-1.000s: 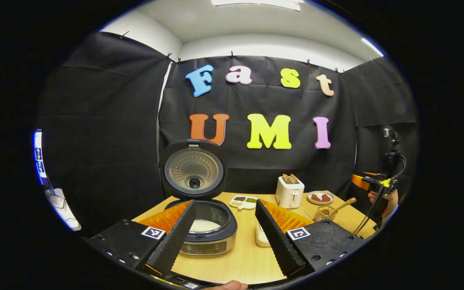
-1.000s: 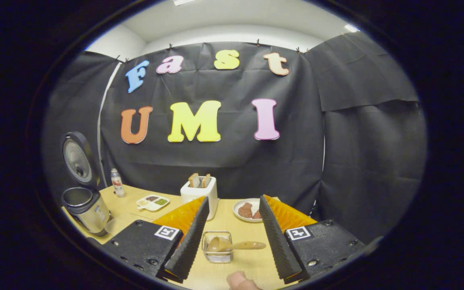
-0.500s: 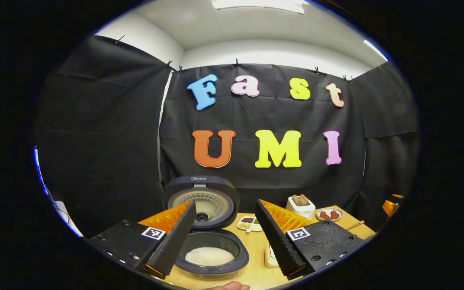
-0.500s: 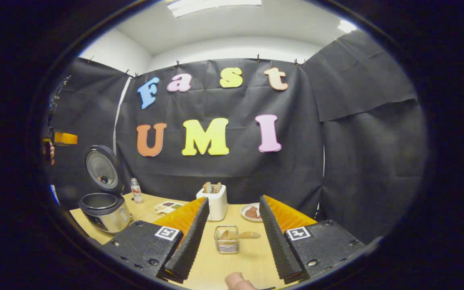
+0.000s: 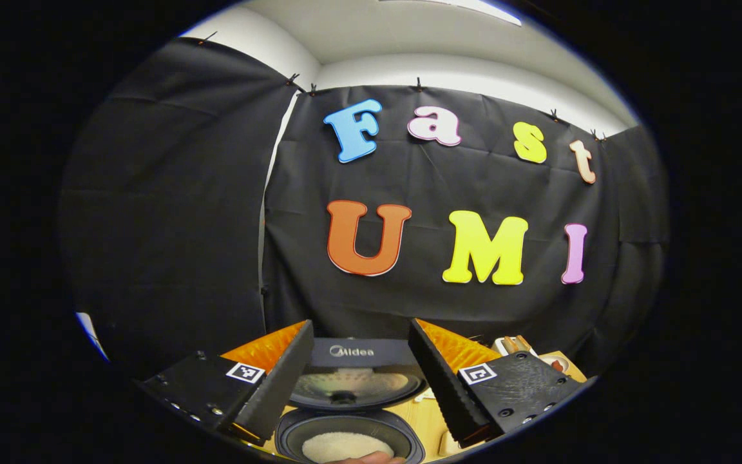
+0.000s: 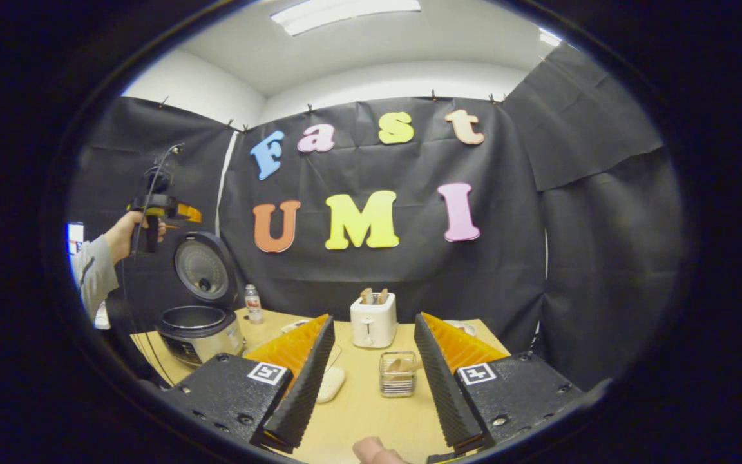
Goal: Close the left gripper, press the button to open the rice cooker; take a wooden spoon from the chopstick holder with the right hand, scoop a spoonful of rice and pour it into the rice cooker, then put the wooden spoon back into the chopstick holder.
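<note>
My left gripper (image 5: 359,377) has its two fingers (image 5: 277,386) spread wide apart, and they hold nothing. In the right gripper view I see this same left gripper (image 6: 163,209) far off, held up high in my left hand (image 6: 127,229), with my grey sleeve (image 6: 93,272) behind it. My right gripper (image 6: 371,380) also has its fingers (image 6: 303,386) wide apart, with nothing between them. A bit of my right hand (image 6: 374,450) peeks in at the bottom.
</note>
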`<state>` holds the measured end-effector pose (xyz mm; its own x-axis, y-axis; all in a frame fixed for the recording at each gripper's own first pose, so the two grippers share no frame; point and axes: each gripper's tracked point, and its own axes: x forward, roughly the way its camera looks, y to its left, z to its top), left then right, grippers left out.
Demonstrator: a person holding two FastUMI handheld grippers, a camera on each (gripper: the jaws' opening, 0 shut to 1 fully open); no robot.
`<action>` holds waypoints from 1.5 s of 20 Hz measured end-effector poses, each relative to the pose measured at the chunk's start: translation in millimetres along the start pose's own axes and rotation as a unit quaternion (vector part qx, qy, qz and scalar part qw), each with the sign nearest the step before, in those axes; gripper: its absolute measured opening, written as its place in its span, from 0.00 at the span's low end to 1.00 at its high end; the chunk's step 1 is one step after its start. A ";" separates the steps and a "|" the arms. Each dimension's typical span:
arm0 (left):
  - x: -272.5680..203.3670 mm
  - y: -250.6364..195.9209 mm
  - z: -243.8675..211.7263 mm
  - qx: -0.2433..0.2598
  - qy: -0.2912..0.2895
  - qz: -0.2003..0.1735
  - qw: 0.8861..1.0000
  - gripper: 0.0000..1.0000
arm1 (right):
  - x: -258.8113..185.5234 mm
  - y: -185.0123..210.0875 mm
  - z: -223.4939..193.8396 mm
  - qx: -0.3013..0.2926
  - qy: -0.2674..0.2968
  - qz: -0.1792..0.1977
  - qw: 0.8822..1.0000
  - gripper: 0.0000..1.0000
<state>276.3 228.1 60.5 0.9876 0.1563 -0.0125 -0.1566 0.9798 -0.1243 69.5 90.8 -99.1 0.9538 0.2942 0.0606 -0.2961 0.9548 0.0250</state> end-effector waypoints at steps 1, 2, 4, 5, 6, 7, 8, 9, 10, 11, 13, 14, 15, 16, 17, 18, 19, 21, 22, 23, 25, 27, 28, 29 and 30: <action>12.0 5.4 -0.8 -0.006 0.002 0.003 1.000 0.94 | 2.0 1.8 -3.9 0.001 0.005 0.003 1.000 0.82; 22.5 8.6 -4.1 -0.013 0.005 0.004 1.000 0.94 | 2.6 4.9 -5.8 0.003 0.009 0.005 1.000 0.82; 39.0 16.7 -13.7 -0.021 0.023 0.016 0.999 0.94 | 0.7 9.0 -7.5 0.003 0.014 0.008 1.000 0.81; 43.7 24.4 -16.3 -0.022 0.028 0.032 0.999 0.94 | -1.6 7.5 -7.6 0.002 0.014 0.006 1.000 0.82; 49.3 26.5 -20.7 -0.015 0.033 0.034 0.999 0.95 | -2.9 7.8 -5.8 0.004 0.012 0.003 1.000 0.81; 51.7 24.7 -28.4 -0.015 0.047 0.033 0.998 0.94 | -4.1 10.6 -6.3 0.006 0.014 0.002 1.000 0.82; 49.2 26.1 -32.9 -0.005 0.055 0.038 0.998 0.94 | -5.2 13.3 -7.5 0.007 0.017 0.003 1.000 0.82; 46.3 27.9 -35.0 0.008 0.058 0.042 0.997 1.00 | -8.2 16.4 -7.8 0.007 0.020 0.005 1.000 0.82; 45.9 28.0 -35.7 0.016 0.058 0.042 0.997 0.96 | -10.4 18.3 -7.4 0.007 0.020 0.006 1.000 0.82; 41.7 26.4 -35.7 0.016 0.064 0.040 0.997 1.00 | -11.5 19.1 -6.3 0.005 0.020 0.005 1.000 0.82; 33.2 23.4 -40.2 0.017 0.068 0.038 0.997 0.97 | -17.3 20.7 -3.7 0.005 0.018 0.000 1.000 0.81; 26.8 22.1 -42.4 0.018 0.069 0.037 0.997 0.97 | -21.7 23.5 -3.1 0.004 0.018 0.000 1.000 0.81; 18.4 21.0 -46.8 0.019 0.074 0.036 0.996 0.97 | -25.9 28.1 -2.5 0.003 0.018 0.003 1.000 0.81; 10.4 20.2 -48.1 0.019 0.074 0.034 0.996 0.97 | -30.3 32.5 -1.5 0.003 0.018 0.004 1.000 0.81; 1.2 17.7 -53.4 0.022 0.075 0.032 0.996 0.97 | -34.2 35.4 -2.0 0.001 0.019 0.006 1.000 0.81; -5.9 16.2 -55.6 0.024 0.072 0.029 0.997 0.97 | -37.7 40.2 -0.8 0.000 0.018 0.009 1.000 0.82; -13.4 14.9 -59.8 0.024 0.068 0.026 0.997 0.97 | -41.8 43.5 -0.7 -0.003 0.019 0.009 1.000 0.81; -26.9 13.6 -73.0 0.022 0.073 0.021 0.997 1.00 | -48.7 51.7 1.6 -0.007 0.018 0.007 1.000 0.82; -34.1 13.2 -81.8 0.025 0.081 0.018 0.996 1.00 | -52.0 58.0 2.6 -0.009 0.018 0.010 1.000 0.81; -40.9 12.9 -91.4 0.022 0.085 0.017 0.996 0.97 | -56.3 66.1 3.1 -0.010 0.018 0.014 1.000 0.81; -58.6 10.8 -106.1 0.026 0.090 0.011 0.996 0.99 | -63.5 78.0 2.7 -0.017 0.020 0.018 0.999 0.82; -73.9 8.5 -121.8 0.030 0.092 0.005 0.995 0.98 | -70.9 90.5 3.5 -0.027 0.019 0.021 0.999 0.81; -81.7 8.1 -130.5 0.034 0.092 0.003 0.995 0.98 | -74.3 95.4 5.9 -0.030 0.015 0.021 0.999 0.82; -88.9 7.4 -139.3 0.037 0.093 -0.001 0.995 0.98 | -76.7 99.3 8.1 -0.033 0.012 0.021 0.999 0.82; -96.6 7.7 -147.7 0.036 0.095 -0.002 0.995 0.97 | -78.8 103.5 10.0 -0.037 0.009 0.021 0.999 0.81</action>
<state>180.8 202.1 -85.8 0.9707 0.1320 -0.2010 -0.1453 0.9880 -0.0525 -36.8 166.0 -91.3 0.9418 0.3336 0.0416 -0.3315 0.9421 -0.0506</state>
